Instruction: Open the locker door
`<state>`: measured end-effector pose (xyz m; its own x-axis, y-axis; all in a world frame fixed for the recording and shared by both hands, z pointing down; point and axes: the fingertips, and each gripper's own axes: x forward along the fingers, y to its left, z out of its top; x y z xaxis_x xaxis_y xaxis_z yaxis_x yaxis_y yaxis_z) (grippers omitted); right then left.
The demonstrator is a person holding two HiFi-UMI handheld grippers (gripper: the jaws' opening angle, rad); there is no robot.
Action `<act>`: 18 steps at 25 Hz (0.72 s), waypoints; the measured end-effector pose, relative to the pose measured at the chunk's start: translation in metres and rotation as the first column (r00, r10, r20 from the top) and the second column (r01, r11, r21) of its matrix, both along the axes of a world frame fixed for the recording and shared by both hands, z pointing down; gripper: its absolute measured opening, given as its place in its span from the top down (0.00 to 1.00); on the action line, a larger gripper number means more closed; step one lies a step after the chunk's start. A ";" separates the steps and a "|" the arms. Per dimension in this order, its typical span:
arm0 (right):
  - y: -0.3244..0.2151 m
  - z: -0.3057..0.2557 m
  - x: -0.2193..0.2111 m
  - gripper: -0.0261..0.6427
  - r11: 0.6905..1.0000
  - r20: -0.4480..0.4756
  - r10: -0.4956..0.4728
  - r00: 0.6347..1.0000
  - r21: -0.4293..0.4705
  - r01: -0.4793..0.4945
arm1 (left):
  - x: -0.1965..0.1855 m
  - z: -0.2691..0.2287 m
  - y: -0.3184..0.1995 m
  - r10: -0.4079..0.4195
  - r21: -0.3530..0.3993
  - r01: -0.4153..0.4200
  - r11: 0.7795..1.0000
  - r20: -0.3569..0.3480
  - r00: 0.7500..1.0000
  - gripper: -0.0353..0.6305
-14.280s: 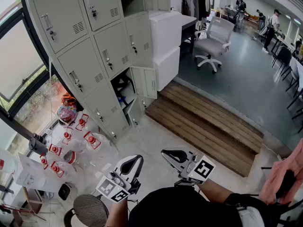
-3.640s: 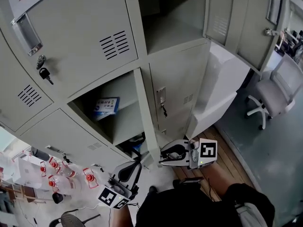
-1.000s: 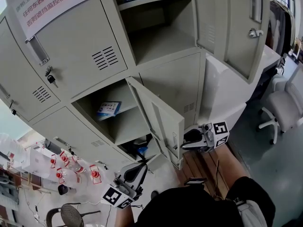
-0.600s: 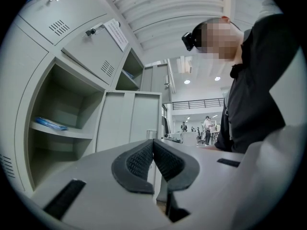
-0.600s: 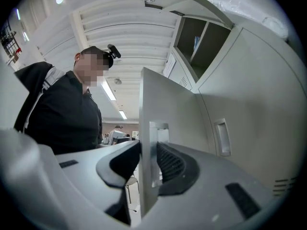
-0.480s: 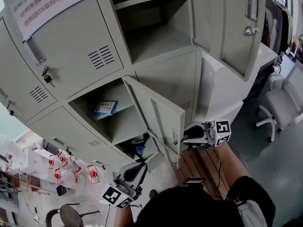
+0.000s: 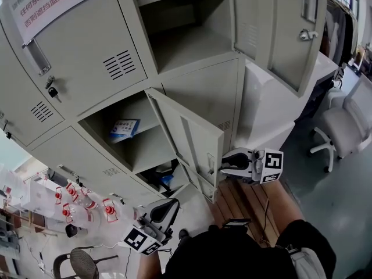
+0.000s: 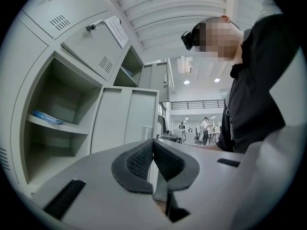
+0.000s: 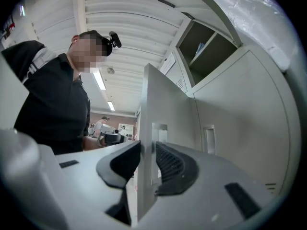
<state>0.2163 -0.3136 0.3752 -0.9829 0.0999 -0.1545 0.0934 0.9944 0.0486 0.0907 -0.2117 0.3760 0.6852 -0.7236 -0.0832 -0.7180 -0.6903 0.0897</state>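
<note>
The grey locker door (image 7: 189, 141) of the middle compartment stands swung out from the cabinet, and a blue and white box (image 7: 123, 127) shows on the shelf behind it. My right gripper (image 7: 224, 166) is at the door's free edge by the handle plate. In the right gripper view the door (image 9: 165, 99) runs edge-on between the closing jaws of that gripper (image 9: 147, 159), with both pads against the edge. My left gripper (image 7: 152, 222) hangs low by the person's body, away from the door. Its pads meet with nothing between them (image 8: 153, 150).
An upper locker door (image 7: 285, 28) stands open above right. White cabinets (image 7: 273, 115) sit beside the lockers, with an office chair (image 7: 343, 129) at the right. Wooden steps (image 7: 244, 199) lie below the right gripper. Water bottles with red caps (image 7: 75, 202) stand at the lower left.
The locker door has swung a little further out, with the right gripper staying at its free edge. The left gripper stays low.
</note>
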 end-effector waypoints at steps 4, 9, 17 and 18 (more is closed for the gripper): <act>0.001 -0.001 0.002 0.81 0.994 -0.016 0.104 0.994 0.028 -0.104 | 0.005 0.005 0.003 0.013 -0.015 -0.013 1.000 -0.011 1.000 0.92; 0.002 -0.002 0.008 0.88 0.974 -0.016 0.227 0.974 0.026 -0.227 | 0.007 0.011 0.007 0.056 -0.020 -0.057 0.998 -0.031 0.998 0.92; 0.039 -0.017 0.004 0.94 0.920 -0.033 0.392 0.920 -0.001 -0.392 | -0.011 -0.002 0.028 0.133 0.011 -0.133 0.991 -0.036 0.990 0.92; 0.046 -0.019 -0.001 0.94 0.915 -0.036 0.404 0.914 -0.007 -0.404 | -0.014 -0.004 0.032 0.140 0.015 -0.140 0.990 -0.027 0.990 0.92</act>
